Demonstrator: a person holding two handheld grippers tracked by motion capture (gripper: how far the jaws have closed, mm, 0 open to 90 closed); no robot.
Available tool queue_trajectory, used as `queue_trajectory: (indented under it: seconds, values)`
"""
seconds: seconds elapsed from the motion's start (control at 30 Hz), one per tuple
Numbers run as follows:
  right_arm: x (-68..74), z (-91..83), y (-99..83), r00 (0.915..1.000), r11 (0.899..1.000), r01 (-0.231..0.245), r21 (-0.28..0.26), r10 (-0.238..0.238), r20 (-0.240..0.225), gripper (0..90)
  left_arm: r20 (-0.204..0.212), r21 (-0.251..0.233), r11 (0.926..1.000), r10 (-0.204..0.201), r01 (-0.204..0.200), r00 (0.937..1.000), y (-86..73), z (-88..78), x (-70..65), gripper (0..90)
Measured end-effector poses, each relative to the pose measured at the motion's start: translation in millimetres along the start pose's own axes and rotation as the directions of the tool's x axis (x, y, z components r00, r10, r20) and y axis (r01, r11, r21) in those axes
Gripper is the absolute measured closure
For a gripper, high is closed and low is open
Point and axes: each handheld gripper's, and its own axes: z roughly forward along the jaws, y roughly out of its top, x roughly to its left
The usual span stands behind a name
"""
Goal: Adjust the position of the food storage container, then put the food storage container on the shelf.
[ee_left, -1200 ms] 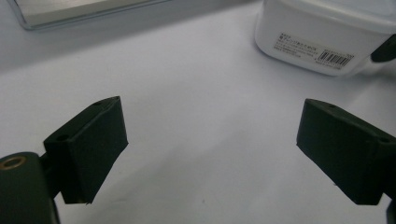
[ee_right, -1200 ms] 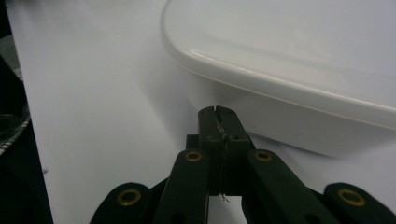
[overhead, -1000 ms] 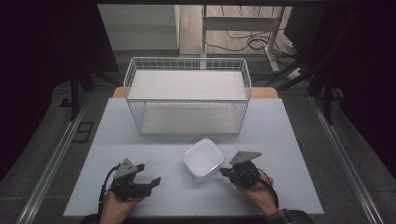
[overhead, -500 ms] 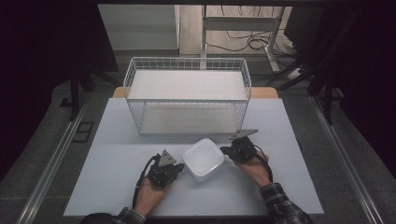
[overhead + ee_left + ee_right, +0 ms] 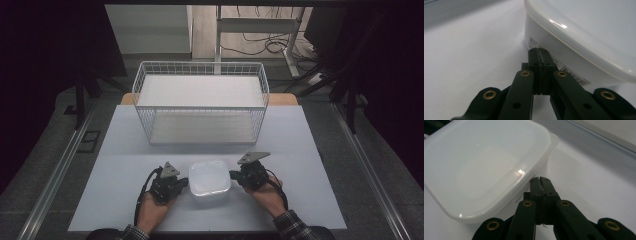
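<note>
A white lidded plastic container (image 5: 210, 182) sits on the table's near middle. My left gripper (image 5: 184, 184) is shut and empty, its tips against the container's left wall (image 5: 544, 42), just below the lid rim. My right gripper (image 5: 235, 176) is shut too, with nothing between its jaws, and its tips (image 5: 540, 181) touch the right wall of the container (image 5: 486, 165) under the lid's overhang. A printed label (image 5: 571, 72) runs along the container's side.
A white wire basket (image 5: 200, 102) stands behind the container at the table's far middle. The light table top (image 5: 125, 145) has open surface left and right of both hands. Dark floor and cables (image 5: 270, 47) lie beyond the far edge.
Both grippers moved inward from the table's near corners to the container's sides. The left one travelled farther, rightward. The container barely shifted.
</note>
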Motion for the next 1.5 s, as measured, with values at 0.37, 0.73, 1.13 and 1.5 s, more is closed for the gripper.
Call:
queue_trajectory:
  seconds: [0.37, 0.73, 1.13, 1.5]
  values:
    - [5.3, -21.0, -13.3, 0.9965, 0.997, 0.043, -0.061, -0.038, 0.074, 81.3, -0.029, -0.011, 0.9997, 0.022, -0.022, 0.9994, -1.8, -14.7, 14.2, 79.3]
    - [-1.9, -31.0, -33.8, 0.9901, 0.997, 0.052, -0.059, -0.043, 0.133, 13.3, -0.020, -0.077, 0.9970, 0.003, -0.005, 0.9998, -16.3, -37.4, 29.4, 12.9]
    - [-7.9, -30.7, -30.6, 0.9990, 0.993, 0.004, -0.120, 0.001, 0.046, 3.2, 0.000, -0.137, 0.9902, 0.031, -0.031, 0.9995, -19.9, -31.8, 33.8, 8.3]
    - [-1.1, -33.8, -15.7, 0.9992, 0.993, -0.031, -0.116, 0.028, -0.029, 0.2, 0.070, -0.134, 0.9906, -0.018, 0.027, 0.9974, -2.7, -37.0, 24.6, 1.0]
